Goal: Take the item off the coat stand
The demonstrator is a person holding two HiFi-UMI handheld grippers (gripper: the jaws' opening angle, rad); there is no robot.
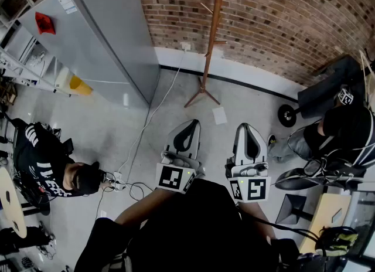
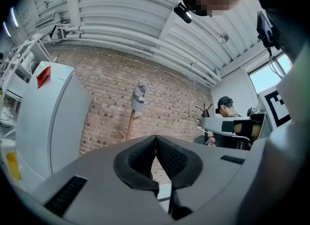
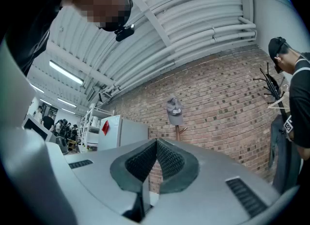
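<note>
Wooden coat stand (image 1: 210, 42), grey cloth cap (image 3: 174, 111) (matt), rough brick wall (image 1: 281, 13)

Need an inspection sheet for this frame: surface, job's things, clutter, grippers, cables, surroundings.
Surface: bare grey floor; no table in use.
Job's things: grey cap sits on top of the wooden coat stand, in front of the brick wall; not yet touched.
Clutter: white sheet of paper on the floor beside the stand's feet.
Grippers: left gripper shut, empty; right gripper shut, empty; both well short of the stand.
Cables: white cable runs from a wall socket across the floor to a power strip.
Surroundings: tall grey cabinet left of the stand; one person at the left, another at the right.
</note>
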